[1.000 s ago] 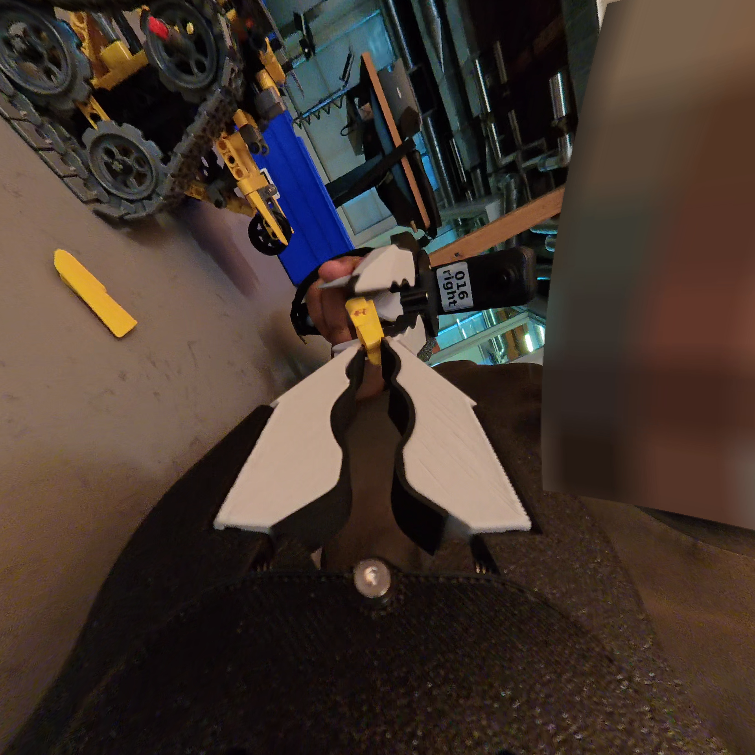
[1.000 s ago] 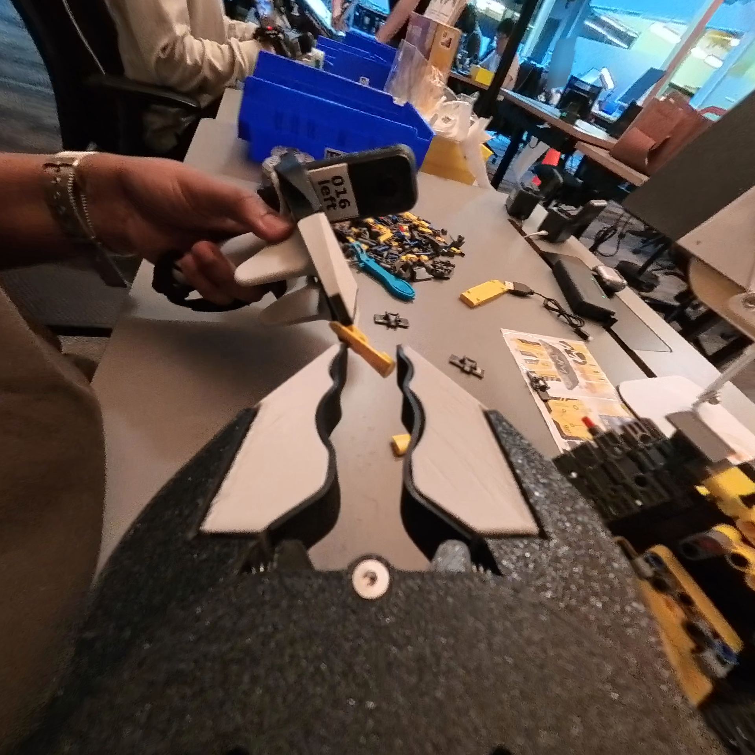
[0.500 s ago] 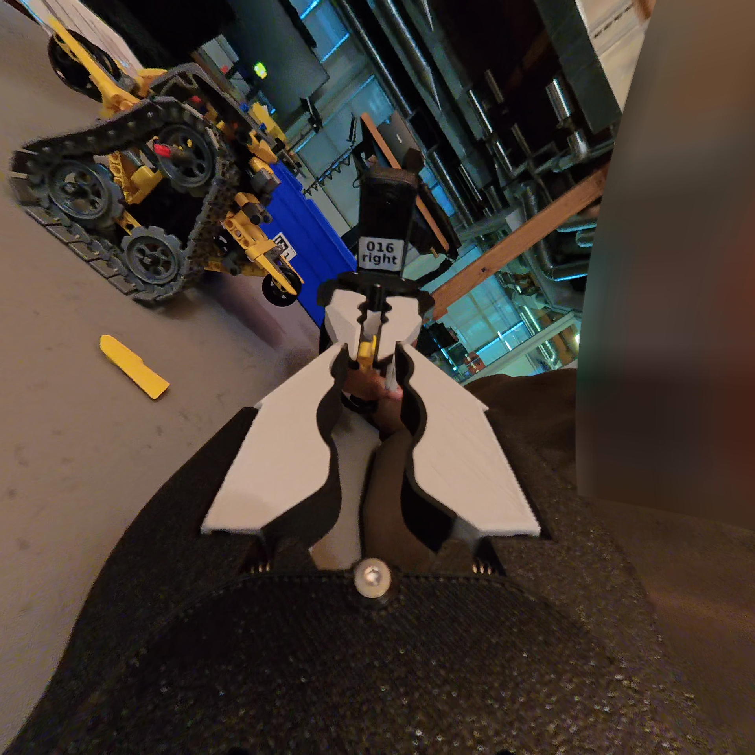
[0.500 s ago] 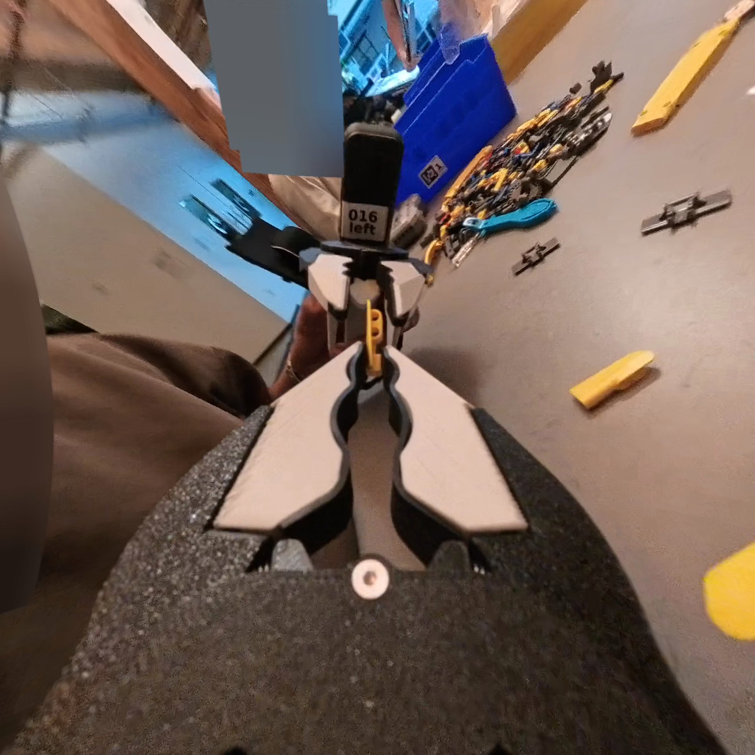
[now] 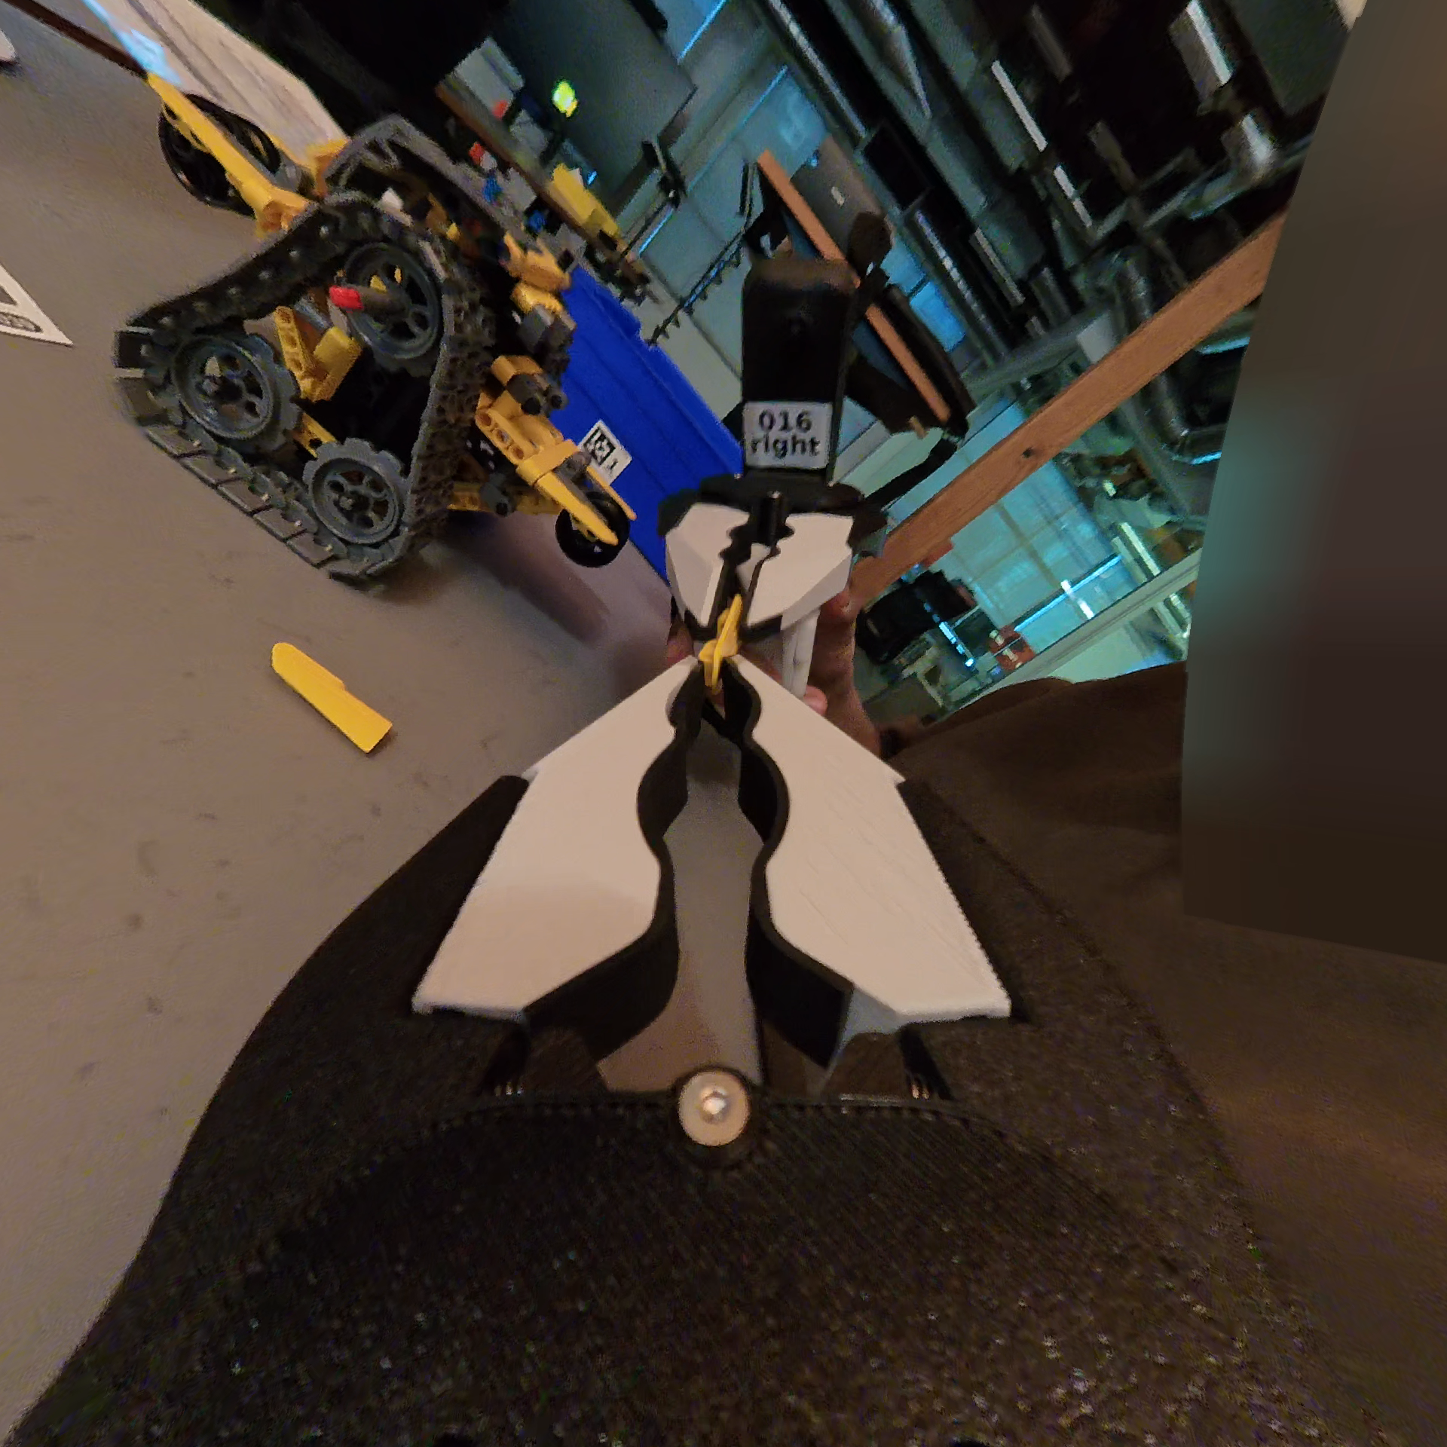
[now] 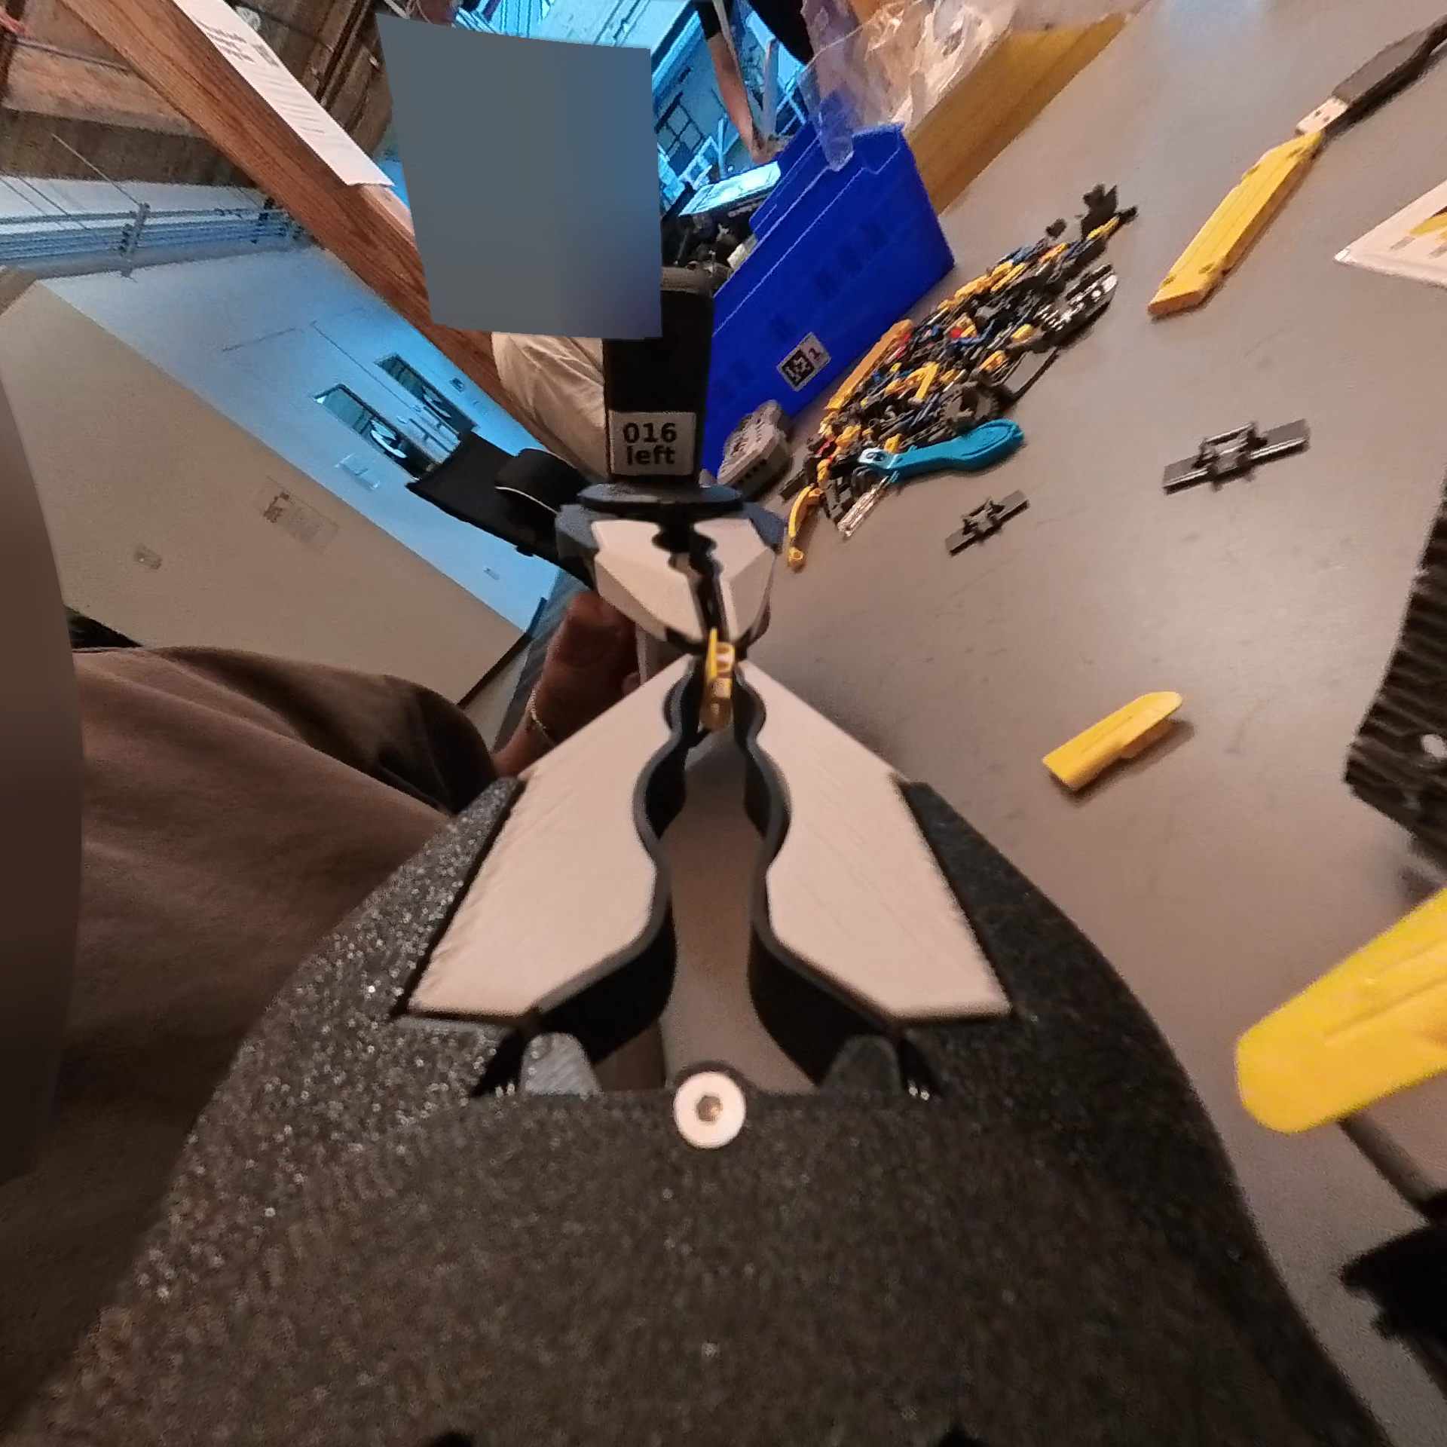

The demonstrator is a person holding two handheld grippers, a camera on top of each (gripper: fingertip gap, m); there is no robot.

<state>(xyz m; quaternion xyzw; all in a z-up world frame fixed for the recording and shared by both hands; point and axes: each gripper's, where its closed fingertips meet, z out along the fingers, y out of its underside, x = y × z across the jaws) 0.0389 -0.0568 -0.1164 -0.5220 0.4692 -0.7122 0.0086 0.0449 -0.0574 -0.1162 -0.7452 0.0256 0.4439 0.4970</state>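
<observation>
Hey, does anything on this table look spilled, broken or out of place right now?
Nothing looks damaged. A loose pile of small parts lies scattered on the table beside the blue bin, and a yellow panel piece lies alone. Both the left gripper and right gripper pinch one small yellow piece tip to tip.

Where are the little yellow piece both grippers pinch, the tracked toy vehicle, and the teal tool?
yellow piece (image 6: 716,680): right wrist view, its middle, between the two grippers' tips.
tracked vehicle (image 5: 329,407): left wrist view, its side among the wheels.
teal tool (image 6: 951,452): right wrist view, its handle, beside the parts pile.
</observation>
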